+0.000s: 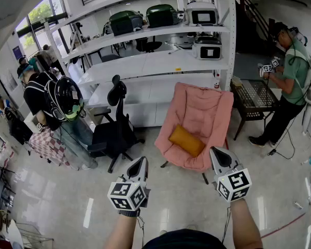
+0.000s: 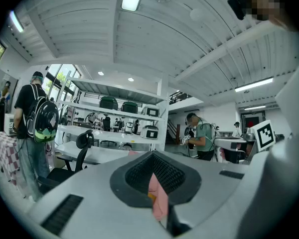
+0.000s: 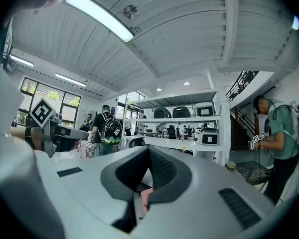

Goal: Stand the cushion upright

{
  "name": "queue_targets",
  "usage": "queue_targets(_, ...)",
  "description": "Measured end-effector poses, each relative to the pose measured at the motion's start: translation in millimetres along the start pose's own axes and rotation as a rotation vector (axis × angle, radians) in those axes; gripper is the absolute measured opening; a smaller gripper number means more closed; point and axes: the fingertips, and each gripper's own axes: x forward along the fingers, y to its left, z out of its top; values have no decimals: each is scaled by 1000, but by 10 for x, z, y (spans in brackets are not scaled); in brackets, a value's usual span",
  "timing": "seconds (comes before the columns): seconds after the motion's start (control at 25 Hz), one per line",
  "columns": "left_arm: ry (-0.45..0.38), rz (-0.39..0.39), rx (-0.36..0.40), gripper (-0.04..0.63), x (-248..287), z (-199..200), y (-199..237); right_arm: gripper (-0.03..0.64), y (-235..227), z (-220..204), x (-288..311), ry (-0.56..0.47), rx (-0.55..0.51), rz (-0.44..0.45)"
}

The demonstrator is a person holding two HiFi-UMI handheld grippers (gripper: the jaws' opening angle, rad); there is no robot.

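An orange cushion (image 1: 186, 140) lies flat and slanted on the seat of a pink padded chair (image 1: 205, 110) in the head view. My left gripper (image 1: 140, 165) is held level in the air, short of the chair's left front, jaws shut on nothing. My right gripper (image 1: 218, 155) hovers just before the chair's right front edge, also shut and empty. Neither touches the cushion. In the left gripper view only a sliver of pink chair (image 2: 158, 198) shows through the slit between the jaws. The right gripper view gives a similar pink sliver (image 3: 144, 199).
A black office chair (image 1: 114, 131) stands left of the pink chair. White shelving (image 1: 160, 61) with cases runs behind. A dark mesh table (image 1: 254, 95) and a person (image 1: 290, 82) are at the right. Another person with a backpack (image 1: 52, 100) stands left by a glass table.
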Motion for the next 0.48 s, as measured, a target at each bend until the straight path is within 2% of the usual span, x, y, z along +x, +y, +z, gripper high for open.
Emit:
queue_targets(0.36, -2, 6, -2, 6, 114, -19, -149, 3, -155, -50, -31, -3, -11, 10)
queue_targets(0.48, -11, 20, 1, 6, 132, -6, -205, 3, -285, -88, -74, -5, 17, 16)
